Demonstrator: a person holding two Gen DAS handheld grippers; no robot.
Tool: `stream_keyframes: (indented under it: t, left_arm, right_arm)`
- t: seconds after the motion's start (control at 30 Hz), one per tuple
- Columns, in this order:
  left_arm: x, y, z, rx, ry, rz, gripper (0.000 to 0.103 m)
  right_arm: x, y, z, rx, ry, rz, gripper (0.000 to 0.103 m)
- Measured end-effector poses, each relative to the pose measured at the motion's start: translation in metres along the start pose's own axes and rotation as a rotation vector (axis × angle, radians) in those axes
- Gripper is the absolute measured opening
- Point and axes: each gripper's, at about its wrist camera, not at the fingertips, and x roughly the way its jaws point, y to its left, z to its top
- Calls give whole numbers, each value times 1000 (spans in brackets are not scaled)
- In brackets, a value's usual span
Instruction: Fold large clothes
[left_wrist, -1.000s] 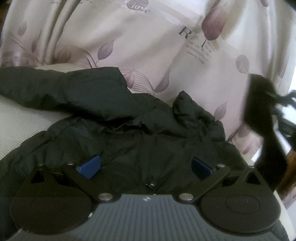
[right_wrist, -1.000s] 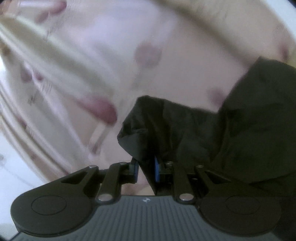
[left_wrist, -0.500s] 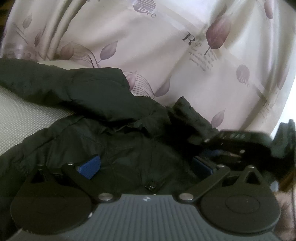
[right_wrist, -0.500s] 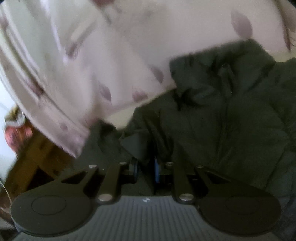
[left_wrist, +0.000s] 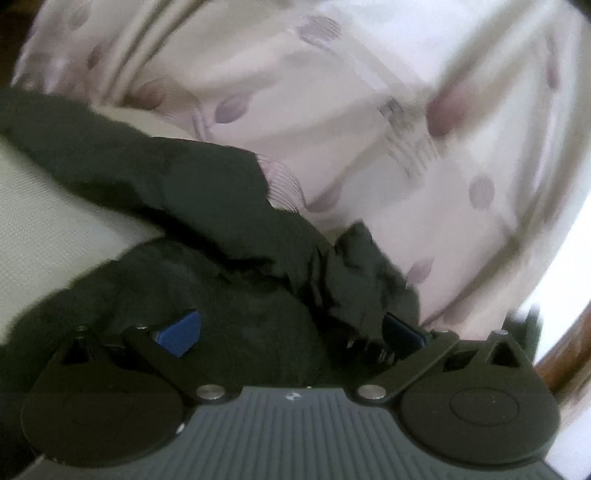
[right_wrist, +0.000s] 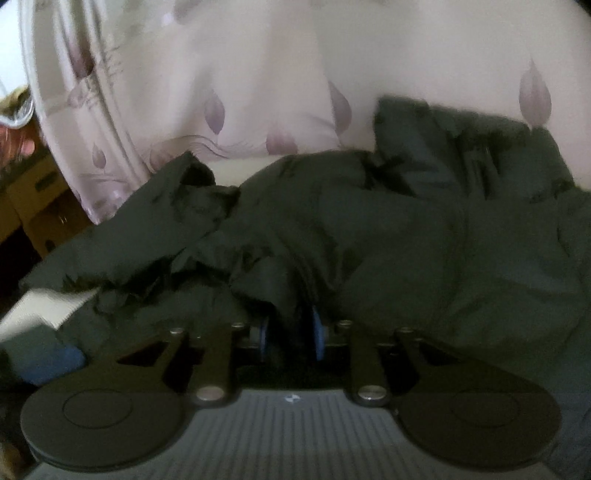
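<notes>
A large dark green padded jacket (left_wrist: 184, 192) lies spread on a pale bed surface, one sleeve stretching to the upper left. My left gripper (left_wrist: 290, 332) hovers low over the jacket's body, open, its blue pads (left_wrist: 177, 332) wide apart with nothing pinched between them. In the right wrist view the jacket (right_wrist: 424, 236) fills the middle and right, rumpled. My right gripper (right_wrist: 290, 334) has a fold of the jacket's cloth between its narrow-set blue pads (right_wrist: 317, 332). Its jaws are opening, and the cloth still fills the gap.
A pale curtain (left_wrist: 351, 110) with purple leaf prints hangs right behind the bed. The cream mattress (left_wrist: 55, 229) shows bare at the left. Cardboard boxes (right_wrist: 33, 206) stand at the far left of the right wrist view. A brown wooden edge (left_wrist: 565, 350) shows at the right.
My right gripper swung down from in front of the curtain, bringing its fold of cloth onto the jacket's body; its pads stand slightly wider. The left view rolled and shifted a little.
</notes>
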Motion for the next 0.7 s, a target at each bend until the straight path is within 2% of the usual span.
stream_keyframes:
  t: [0.07, 0.1, 0.13, 0.2, 0.33, 0.43, 0.63, 0.7]
  left_arm:
    - [-12, 13, 16, -91, -20, 5, 103]
    - [-16, 21, 26, -131, -26, 18, 103]
    - [-20, 30, 37, -164, -27, 35, 103]
    - [-26, 50, 57, -205, -43, 69, 103]
    - [-45, 91, 94, -261, -119, 166, 103]
    - [-67, 125, 127, -294, -191, 238, 103]
    - [-77, 188, 178, -408, -126, 305, 102]
    - [-73, 204, 186, -433, -106, 305, 102]
  right_arm:
    - [-1, 0, 0, -4, -5, 12, 30]
    - [-1, 0, -1, -5, -5, 25, 36]
    - [-2, -1, -1, -8, -4, 56, 52]
    - [-3, 3, -2, -44, 3, 100, 71]
    - [-2, 16, -4, -112, 7, 48, 72]
    - [-2, 18, -4, -122, 7, 50, 75]
    - [-2, 15, -4, -109, -6, 54, 75]
    - [-5, 15, -6, -110, -23, 49, 80]
